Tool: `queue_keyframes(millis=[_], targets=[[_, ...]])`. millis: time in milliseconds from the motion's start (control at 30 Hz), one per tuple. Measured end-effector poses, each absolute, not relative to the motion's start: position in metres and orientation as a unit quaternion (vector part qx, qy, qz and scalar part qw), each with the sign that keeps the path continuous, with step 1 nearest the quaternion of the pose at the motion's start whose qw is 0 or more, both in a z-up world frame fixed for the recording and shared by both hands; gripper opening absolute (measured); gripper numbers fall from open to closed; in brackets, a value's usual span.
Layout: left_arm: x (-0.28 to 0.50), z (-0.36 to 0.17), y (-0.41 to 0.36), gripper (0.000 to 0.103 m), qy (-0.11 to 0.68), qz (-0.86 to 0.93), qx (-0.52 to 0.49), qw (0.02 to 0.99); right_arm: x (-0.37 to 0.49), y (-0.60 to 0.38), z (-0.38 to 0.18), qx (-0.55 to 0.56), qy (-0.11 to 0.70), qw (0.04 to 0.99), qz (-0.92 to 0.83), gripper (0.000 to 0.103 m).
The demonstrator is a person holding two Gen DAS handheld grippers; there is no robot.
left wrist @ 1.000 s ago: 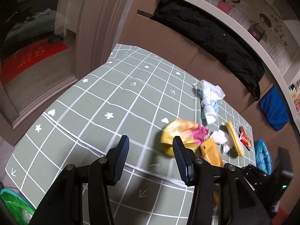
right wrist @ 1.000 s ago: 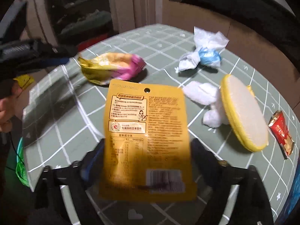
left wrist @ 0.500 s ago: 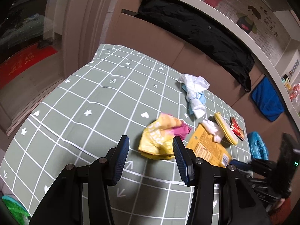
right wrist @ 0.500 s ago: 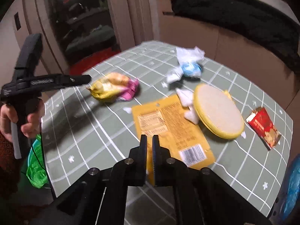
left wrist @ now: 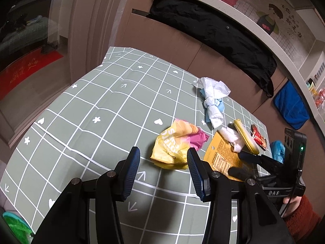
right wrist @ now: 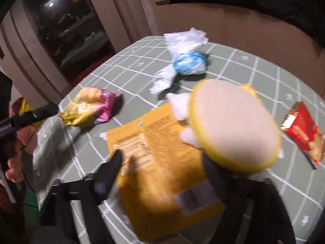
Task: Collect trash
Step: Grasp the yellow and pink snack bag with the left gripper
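Observation:
Trash lies on the green checked table (left wrist: pixel 97 109). A crumpled yellow and pink snack bag (left wrist: pixel 176 144) (right wrist: pixel 89 105) sits just ahead of my open, empty left gripper (left wrist: pixel 163 158). A flat orange packet (left wrist: pixel 221 156) (right wrist: pixel 162 162) lies under my right gripper (right wrist: pixel 162 158), which is open over it, the view blurred. A round yellow-rimmed pad (right wrist: pixel 233 124) (left wrist: pixel 245 138), white tissue (right wrist: pixel 178 107), a knotted white and blue plastic bag (left wrist: pixel 213 99) (right wrist: pixel 186 61) and a red wrapper (right wrist: pixel 302 132) (left wrist: pixel 258 139) lie nearby.
A green bag (left wrist: pixel 14 227) hangs below the table's near left corner. A black coat (left wrist: pixel 213 26) lies on the ledge behind the table. A blue bag (left wrist: pixel 277 148) sits at the far right table edge.
My right gripper has let go of the orange packet, which now lies on the table, then shut and opened again, dropping low over the packet. My left gripper drew back from the snack bag.

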State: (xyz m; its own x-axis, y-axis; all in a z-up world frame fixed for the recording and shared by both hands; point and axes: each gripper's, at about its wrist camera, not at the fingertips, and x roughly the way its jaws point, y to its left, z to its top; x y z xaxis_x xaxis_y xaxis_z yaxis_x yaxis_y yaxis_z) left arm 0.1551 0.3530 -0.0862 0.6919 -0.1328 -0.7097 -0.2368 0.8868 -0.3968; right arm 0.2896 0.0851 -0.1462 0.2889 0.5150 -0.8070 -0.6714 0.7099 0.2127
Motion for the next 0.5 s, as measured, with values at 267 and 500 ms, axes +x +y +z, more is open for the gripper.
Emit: queue_keyframes(millis=[267, 500], targets=[[0.156, -0.093, 0.354, 0.049, 0.396, 0.027, -0.243, 0.885, 0.262, 0.123, -0.16, -0.234, 0.432, 0.788, 0.371, 0.103], [0.156, -0.09, 0.35, 0.049, 0.393, 0.016, -0.237, 0.889, 0.269, 0.104, -0.148, -0.182, 0.44, 0.784, 0.399, 0.052]])
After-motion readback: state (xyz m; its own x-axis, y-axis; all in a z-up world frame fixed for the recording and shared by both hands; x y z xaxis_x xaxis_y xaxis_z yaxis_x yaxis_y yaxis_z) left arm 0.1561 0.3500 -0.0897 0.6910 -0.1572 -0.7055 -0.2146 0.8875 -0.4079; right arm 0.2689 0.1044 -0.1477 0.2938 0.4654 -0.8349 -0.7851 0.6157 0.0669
